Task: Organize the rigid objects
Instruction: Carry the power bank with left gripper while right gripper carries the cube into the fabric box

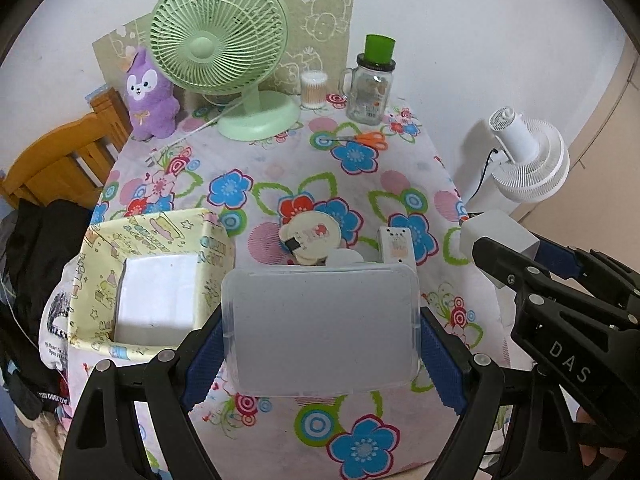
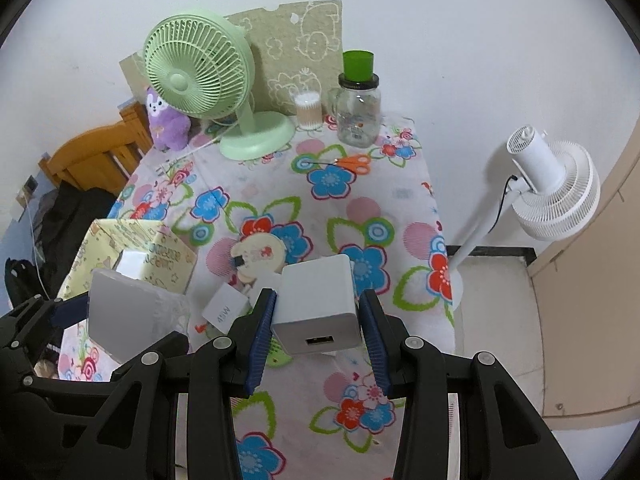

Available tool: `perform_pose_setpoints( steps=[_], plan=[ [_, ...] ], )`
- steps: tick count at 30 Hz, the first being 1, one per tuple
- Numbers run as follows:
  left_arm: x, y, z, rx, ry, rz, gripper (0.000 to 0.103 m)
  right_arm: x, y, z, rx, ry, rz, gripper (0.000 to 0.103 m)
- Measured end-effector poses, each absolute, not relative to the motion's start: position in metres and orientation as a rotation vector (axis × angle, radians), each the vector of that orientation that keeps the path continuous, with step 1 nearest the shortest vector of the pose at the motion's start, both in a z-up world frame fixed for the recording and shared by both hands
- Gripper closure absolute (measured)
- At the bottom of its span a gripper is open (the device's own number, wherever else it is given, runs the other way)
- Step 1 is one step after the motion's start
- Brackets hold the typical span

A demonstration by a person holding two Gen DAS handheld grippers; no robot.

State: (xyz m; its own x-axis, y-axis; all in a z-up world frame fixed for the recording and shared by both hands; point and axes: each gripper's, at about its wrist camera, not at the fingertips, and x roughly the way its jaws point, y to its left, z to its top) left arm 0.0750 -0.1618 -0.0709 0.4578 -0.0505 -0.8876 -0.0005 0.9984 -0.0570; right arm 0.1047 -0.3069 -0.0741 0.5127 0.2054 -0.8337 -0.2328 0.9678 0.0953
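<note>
Floral tablecloth (image 1: 280,168), white wall (image 1: 460,20), floor fan (image 2: 556,196)

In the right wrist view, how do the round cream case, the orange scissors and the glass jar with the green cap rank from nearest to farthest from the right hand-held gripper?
From the right hand-held gripper, which grips a white charger cube:
1. Round cream case, just beyond the cube, slightly left.
2. Orange scissors, mid-table, towards the far right.
3. Glass jar, at the far edge by the wall.
</note>
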Motion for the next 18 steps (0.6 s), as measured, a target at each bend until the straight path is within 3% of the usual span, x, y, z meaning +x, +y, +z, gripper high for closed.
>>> perform_pose_setpoints(
  steps=[18],
  plan=[
    [0.081, -0.098, -0.067, -0.008, 1.091, -0.096, 0.014, 0.103, -0.241, -0.066, -0.001, 1.004, 0.202, 0.058]
  ],
)
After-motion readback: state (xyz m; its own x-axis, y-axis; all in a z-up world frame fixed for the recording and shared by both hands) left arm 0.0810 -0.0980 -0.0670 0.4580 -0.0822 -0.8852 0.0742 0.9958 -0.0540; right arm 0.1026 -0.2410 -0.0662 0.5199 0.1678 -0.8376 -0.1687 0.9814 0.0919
